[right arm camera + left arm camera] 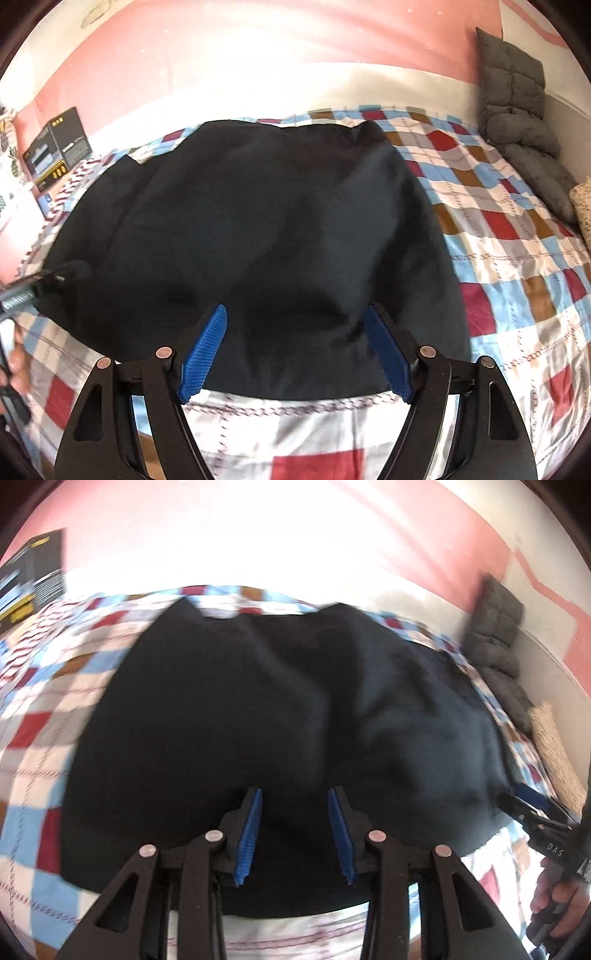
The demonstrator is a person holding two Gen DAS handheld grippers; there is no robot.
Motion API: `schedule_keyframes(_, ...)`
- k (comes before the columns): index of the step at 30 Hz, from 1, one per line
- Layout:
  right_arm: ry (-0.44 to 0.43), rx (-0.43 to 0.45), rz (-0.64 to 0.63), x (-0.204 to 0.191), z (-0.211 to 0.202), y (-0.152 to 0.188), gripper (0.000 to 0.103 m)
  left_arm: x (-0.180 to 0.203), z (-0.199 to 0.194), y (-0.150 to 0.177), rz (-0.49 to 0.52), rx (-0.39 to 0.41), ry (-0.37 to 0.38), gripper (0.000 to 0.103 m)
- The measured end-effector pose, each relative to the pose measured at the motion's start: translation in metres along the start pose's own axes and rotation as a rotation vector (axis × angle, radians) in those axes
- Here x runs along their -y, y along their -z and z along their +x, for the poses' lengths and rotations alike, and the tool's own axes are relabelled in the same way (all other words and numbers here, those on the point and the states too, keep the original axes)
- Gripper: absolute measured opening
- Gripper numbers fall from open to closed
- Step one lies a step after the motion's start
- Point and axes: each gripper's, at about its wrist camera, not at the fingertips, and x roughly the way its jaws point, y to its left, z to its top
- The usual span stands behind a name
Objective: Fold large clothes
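A bed covered by a checked quilt (498, 206) in red, blue, brown and white fills both views, set against a pink and white wall. Spread across its middle lies the dark garment (258, 229), mostly flat with soft ridges. Its near hem runs side to side just in front of both grippers, and its far edge, with two raised corners, lies toward the wall. Judged from both views, the cloth appears broader across than it is deep, though the fisheye makes that uncertain.

A grey quilted cushion (517, 107) leans at the bed's right end, and a dark printed box (59, 147) stands at the left end.

The left gripper (295, 834) hovers over the near hem with its blue pads (249, 834) parted and nothing between them. The right gripper (295, 354) does the same farther along the hem, its jaws spread wider and likewise empty. In the left wrist view the right gripper appears at the garment's right near corner, so each tool is nearest its own end of the hem.

The garment lies straight ahead of both, so the likely next move is to close on the near hem at two points and carry it away toward the far edge.
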Motion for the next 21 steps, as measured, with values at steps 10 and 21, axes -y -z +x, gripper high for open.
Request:
schedule_keyframes(10, 0.041, -0.005, 0.026, 0.013, 0.01, -0.013, 0.075, -0.02, 0.008, -0.012, -0.034, -0.023, -0.015, 0.01)
schedule_keyframes(21, 0.027, -0.031, 0.188, 0.073, 0.077, -0.064, 0.066, -0.099, 0.06, -0.067, -0.137, -0.007, -0.106, 0.004)
